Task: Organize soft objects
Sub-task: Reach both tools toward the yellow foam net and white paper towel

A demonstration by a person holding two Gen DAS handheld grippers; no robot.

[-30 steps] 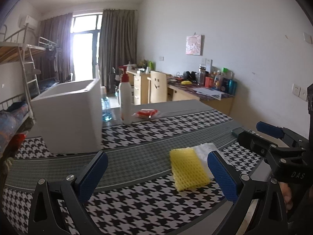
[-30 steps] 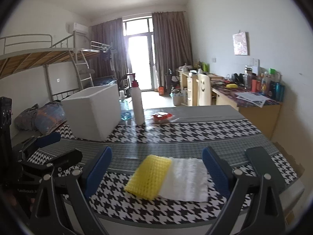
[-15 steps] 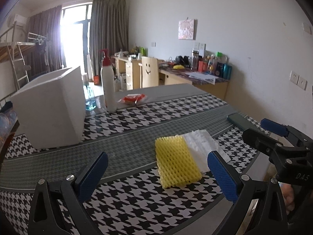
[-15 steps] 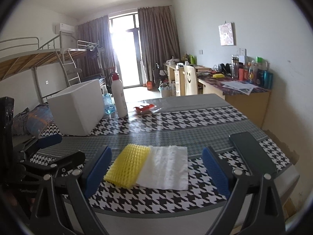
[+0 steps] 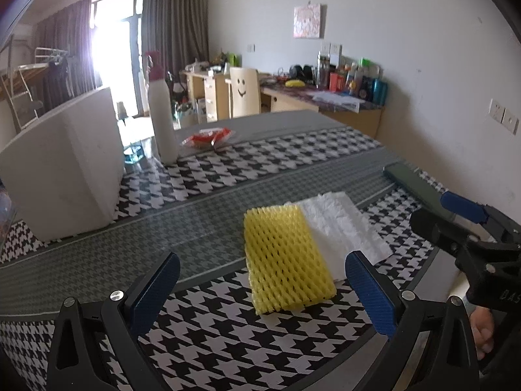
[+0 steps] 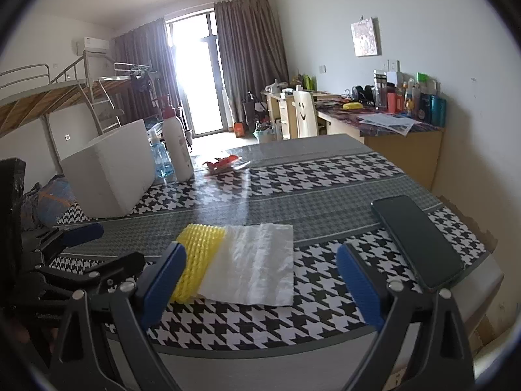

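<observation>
A yellow foam net sleeve lies flat on the houndstooth tablecloth, overlapping the left edge of a white foam sheet. Both also show in the right wrist view, the yellow sleeve and the white sheet. My left gripper is open and empty, just short of the yellow sleeve. My right gripper is open and empty, over the near edge of the white sheet. A white foam box stands at the left, also in the right wrist view.
A white pump bottle, a blue bottle and a red wrapper sit at the table's far side. A dark phone lies near the right edge. The table's front edge is close under both grippers.
Both grippers have moved forward and lower toward the yellow sleeve and white sheet, which now look larger and nearer. Both stay open. Nothing on the table has moved.
</observation>
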